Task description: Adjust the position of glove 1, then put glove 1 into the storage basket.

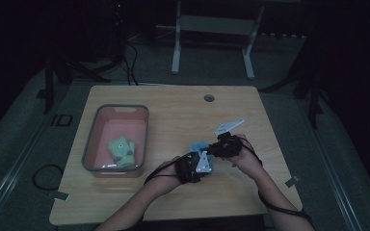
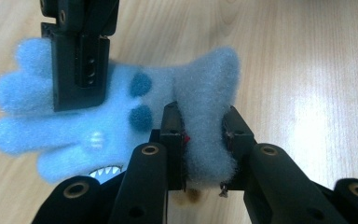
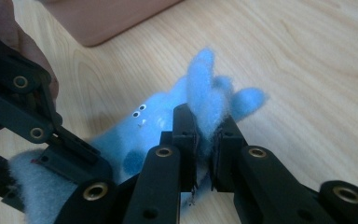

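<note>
A fuzzy light-blue glove [image 2: 116, 116] with dark-blue spots and a small printed face hangs just above the wooden table. My left gripper [image 2: 204, 140] is shut on its cuff end, the fabric bunched between the pads. My right gripper [image 3: 206, 140] is shut on the finger end of the blue glove [image 3: 158, 119], pinching a tuft of fuzz. In the high view both grippers, left [image 1: 200, 162] and right [image 1: 221, 144], meet near the table's middle with the blue glove [image 1: 200, 146] stretched between them. The other gripper's jaws show at the top left of the left gripper view.
A pink bin [image 1: 90, 144] with a grey rim stands at the left of the table and holds a yellow-green glove [image 1: 121, 150]. A round grommet hole [image 1: 209, 98] lies near the far edge. Cables trail from both grippers toward the front edge.
</note>
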{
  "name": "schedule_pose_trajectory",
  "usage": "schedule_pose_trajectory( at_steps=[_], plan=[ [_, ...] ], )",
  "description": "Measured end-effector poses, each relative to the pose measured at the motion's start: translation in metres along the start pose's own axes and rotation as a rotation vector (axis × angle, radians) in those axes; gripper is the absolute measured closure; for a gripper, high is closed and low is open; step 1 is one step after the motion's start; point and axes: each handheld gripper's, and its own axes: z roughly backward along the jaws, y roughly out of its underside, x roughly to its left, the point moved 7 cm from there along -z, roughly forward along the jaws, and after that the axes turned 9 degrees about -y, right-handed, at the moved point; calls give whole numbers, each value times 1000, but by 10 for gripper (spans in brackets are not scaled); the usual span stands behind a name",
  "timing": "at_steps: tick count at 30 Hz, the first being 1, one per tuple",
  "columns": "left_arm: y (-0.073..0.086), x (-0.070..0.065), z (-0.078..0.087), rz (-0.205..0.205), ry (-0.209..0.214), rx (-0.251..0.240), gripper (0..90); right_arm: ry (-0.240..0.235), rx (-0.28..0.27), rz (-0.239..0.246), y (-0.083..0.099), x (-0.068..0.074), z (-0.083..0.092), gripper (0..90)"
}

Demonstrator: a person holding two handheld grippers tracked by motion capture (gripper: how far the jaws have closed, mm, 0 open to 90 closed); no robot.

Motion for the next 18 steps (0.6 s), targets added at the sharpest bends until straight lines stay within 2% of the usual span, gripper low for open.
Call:
schedule_pose_trajectory(
  at_steps=[5, 17, 18],
  plan=[
    [2, 5, 8, -8, -20, 3, 759, -2, -7, 10, -12, 4, -1, 829],
    [6, 15, 22, -6, -26, 12, 763, -11, -21, 16, -31, 10, -5, 829],
    [6, 17, 25, -10, -39, 12, 764, -7, -20, 20, -33, 11, -5, 829]
  ],
)
